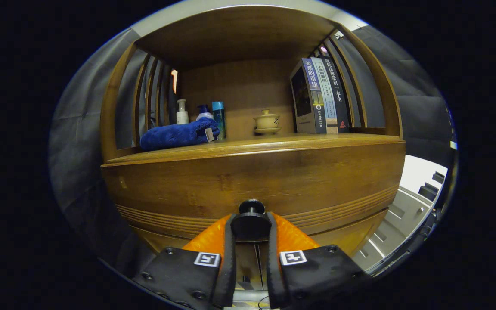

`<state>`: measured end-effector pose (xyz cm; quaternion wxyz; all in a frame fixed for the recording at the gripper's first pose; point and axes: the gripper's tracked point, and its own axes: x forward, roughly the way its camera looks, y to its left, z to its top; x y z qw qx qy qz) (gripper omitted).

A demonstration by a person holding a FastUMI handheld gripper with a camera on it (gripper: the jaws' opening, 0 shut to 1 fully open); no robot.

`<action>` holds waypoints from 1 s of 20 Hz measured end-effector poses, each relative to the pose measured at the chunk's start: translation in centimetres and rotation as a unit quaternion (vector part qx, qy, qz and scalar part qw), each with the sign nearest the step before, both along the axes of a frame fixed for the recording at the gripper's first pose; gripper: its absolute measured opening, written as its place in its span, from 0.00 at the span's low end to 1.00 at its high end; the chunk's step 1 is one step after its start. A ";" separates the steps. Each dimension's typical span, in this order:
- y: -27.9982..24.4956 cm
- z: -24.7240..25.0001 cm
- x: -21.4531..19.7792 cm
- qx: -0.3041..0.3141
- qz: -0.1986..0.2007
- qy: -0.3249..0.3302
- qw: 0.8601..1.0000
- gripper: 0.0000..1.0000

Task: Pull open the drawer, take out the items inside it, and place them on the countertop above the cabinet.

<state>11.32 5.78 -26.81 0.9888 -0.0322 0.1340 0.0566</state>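
Against the drawer front (252,181) of the wooden cabinet, my gripper (251,226) is clamped on the dark round knob (251,219), one finger pressing each side. Above the drawer, on the countertop (274,144), lie a blue towel (177,134) with bottles (200,114) behind it, a lidded cup (267,121) mid-shelf, and upright books (319,97) further right.

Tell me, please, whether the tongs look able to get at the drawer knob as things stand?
Probably yes: the tongs already sit around the dark drawer knob, one finger on each side and seemingly pressing it. Nothing lies between them and the wooden drawer front.
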 end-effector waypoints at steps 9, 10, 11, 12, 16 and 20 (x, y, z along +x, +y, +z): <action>-0.4 0.5 -4.2 0.009 -0.004 0.013 1.000 0.31; -0.5 0.6 -4.6 0.007 -0.005 0.015 1.000 0.31; -0.6 0.7 -5.0 0.006 -0.005 0.017 1.000 0.31; -0.6 0.8 -5.5 0.005 -0.006 0.019 1.000 0.31; -0.8 0.9 -6.8 0.006 -0.010 0.029 1.000 0.31; -0.9 1.0 -6.8 0.004 -0.017 0.030 0.999 0.31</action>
